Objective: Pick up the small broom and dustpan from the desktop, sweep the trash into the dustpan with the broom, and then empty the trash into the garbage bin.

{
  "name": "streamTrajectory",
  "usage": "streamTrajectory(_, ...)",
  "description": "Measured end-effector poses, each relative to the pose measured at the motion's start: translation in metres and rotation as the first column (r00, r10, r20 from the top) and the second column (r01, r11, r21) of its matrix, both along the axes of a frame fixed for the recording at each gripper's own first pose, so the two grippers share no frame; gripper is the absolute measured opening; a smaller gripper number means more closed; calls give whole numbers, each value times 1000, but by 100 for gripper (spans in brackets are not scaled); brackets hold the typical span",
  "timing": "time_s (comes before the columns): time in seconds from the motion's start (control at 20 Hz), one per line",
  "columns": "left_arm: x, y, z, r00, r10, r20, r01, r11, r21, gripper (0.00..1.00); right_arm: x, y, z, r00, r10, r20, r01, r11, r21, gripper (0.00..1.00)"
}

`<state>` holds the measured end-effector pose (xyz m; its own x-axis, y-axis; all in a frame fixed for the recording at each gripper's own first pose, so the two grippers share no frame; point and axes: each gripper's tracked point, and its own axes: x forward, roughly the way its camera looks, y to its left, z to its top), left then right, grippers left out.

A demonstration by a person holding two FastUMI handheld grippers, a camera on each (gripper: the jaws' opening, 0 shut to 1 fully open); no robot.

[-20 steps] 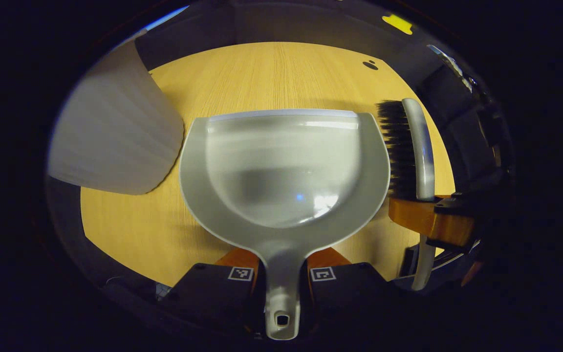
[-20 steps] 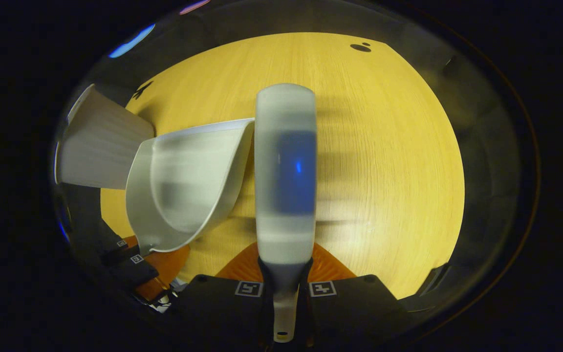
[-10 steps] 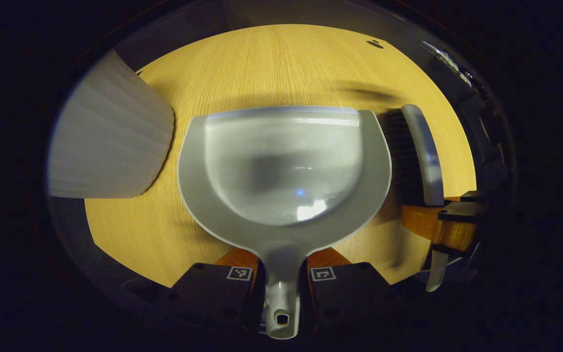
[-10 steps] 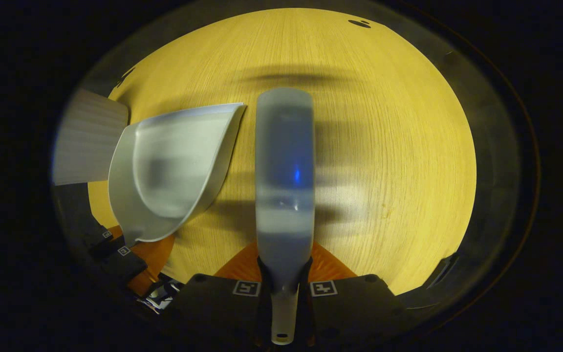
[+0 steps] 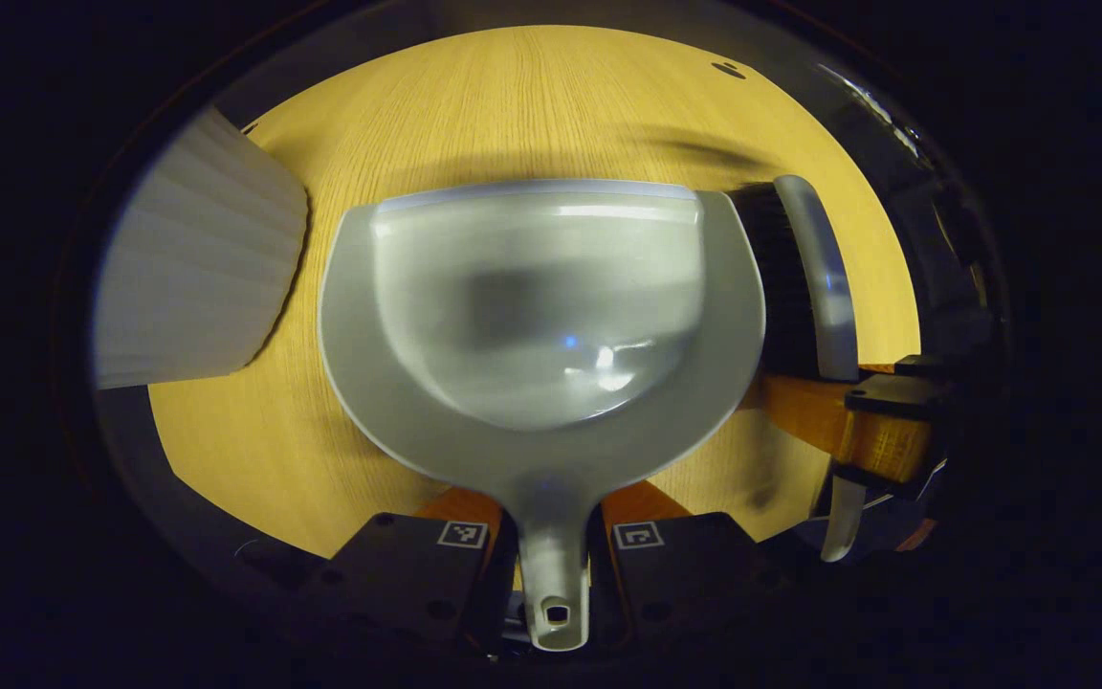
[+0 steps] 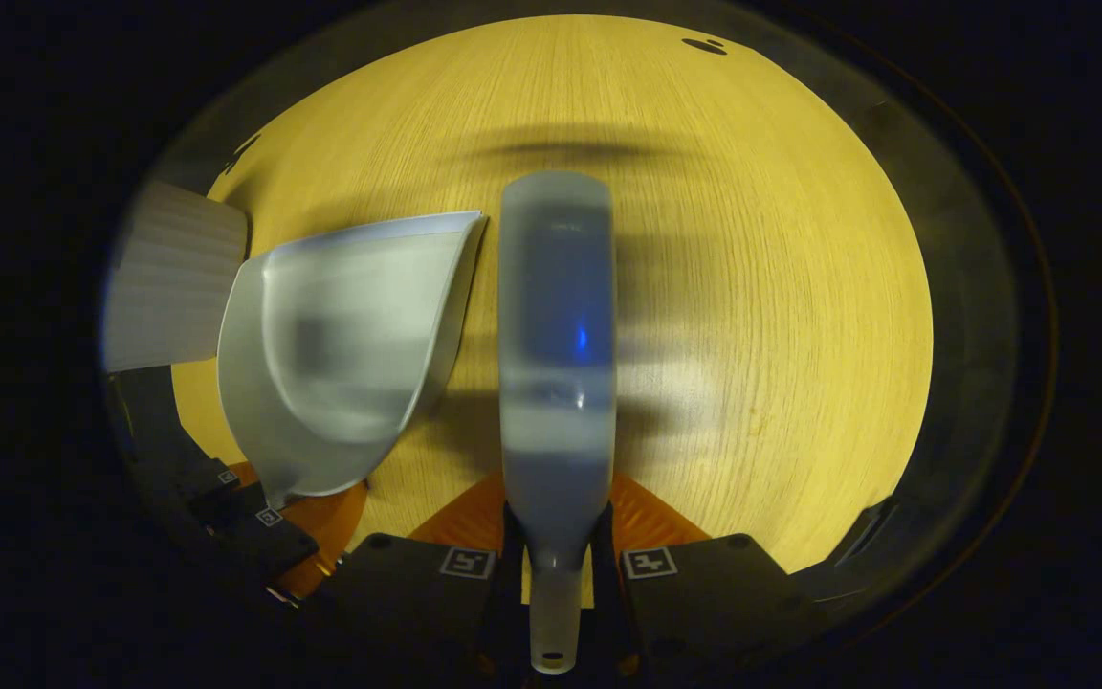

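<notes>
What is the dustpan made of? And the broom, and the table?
The dustpan looks like smooth grey plastic: it is glossy, with light glinting in its bowl. The broom seems to have a shiny pale plastic back and dark bristles; whether those are plastic or hair is unclear. The table looks like light wood or wood-look laminate, with fine straight grain lines and a matte top.

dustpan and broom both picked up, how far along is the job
Done: the left gripper is shut on the dustpan handle and the right gripper on the broom. In hand: both sit side by side over the desk, the pan looking empty. No trash is visible on the wood, so the sweep may be over or not begun. Left: returning to the white ribbed bin, if it is unemptied.
</notes>
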<state>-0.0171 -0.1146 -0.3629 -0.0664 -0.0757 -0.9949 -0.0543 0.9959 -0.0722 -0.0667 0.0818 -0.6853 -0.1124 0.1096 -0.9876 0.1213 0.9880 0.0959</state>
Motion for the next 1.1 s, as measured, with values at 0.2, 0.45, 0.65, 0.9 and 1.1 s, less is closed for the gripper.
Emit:
streamTrajectory(0.2,4,-8,14,999,3,55,-2,1000,-14,76,3,0,7,1000,-22,14,22,1000,-8,48)
streamTrajectory(0.45,0,-10,30,995,-38,94,37,999,10,83,2,1,19,999,-27,47,27,1000,2,100)
streamTrajectory(0.65,-12,-9,58,981,-82,173,76,996,41,83,7,2,50,984,-79,161,74,997,38,99)
streamTrajectory(0.9,-25,-13,116,916,-138,377,117,990,77,83,9,-13,122,907,-109,406,95,994,56,99)
streamTrajectory(1.1,-23,-19,173,816,-176,551,147,984,97,83,6,-19,186,831,-98,547,89,995,42,99)
